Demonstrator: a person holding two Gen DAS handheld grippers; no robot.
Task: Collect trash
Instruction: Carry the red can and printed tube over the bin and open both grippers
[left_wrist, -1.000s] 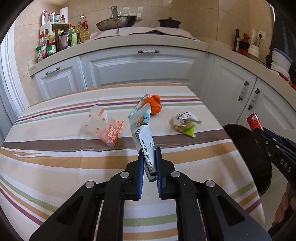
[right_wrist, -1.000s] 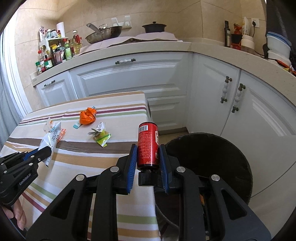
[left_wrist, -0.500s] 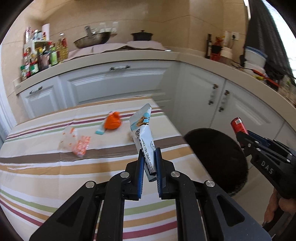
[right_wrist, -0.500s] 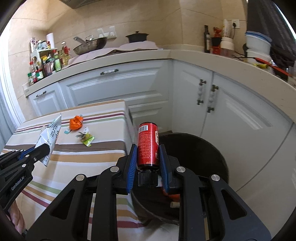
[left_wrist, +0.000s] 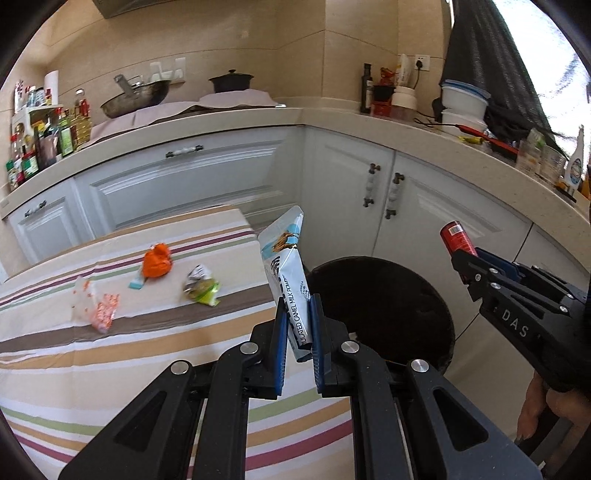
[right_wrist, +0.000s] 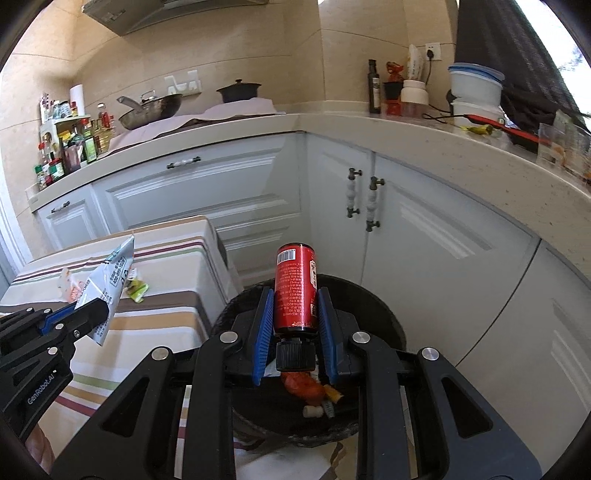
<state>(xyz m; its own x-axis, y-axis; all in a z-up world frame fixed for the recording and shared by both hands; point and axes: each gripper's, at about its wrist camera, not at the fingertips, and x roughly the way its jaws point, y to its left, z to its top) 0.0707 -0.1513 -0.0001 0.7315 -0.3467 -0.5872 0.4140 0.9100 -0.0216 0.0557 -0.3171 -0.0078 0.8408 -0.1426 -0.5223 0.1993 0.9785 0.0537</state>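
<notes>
My left gripper (left_wrist: 298, 325) is shut on a white and blue milk powder sachet (left_wrist: 288, 269), held upright near the table's right edge, beside the black trash bin (left_wrist: 388, 310). My right gripper (right_wrist: 295, 314) is shut on a red bottle (right_wrist: 295, 288) with a black cap, held over the bin (right_wrist: 373, 314), which holds some trash. The sachet (right_wrist: 110, 280) and left gripper (right_wrist: 88, 314) show at left in the right wrist view. The red bottle (left_wrist: 456, 236) shows at right in the left wrist view.
On the striped tablecloth (left_wrist: 110, 369) lie an orange crumpled wrapper (left_wrist: 157, 260), a green and white wrapper (left_wrist: 201, 286) and a clear bag with orange print (left_wrist: 96, 302). White cabinets (left_wrist: 406, 206) and a cluttered counter curve behind the bin.
Both grippers have moved right, away from the table and towards the bin. The right gripper with the bottle now hangs over the bin's opening. Both holds are unchanged.
</notes>
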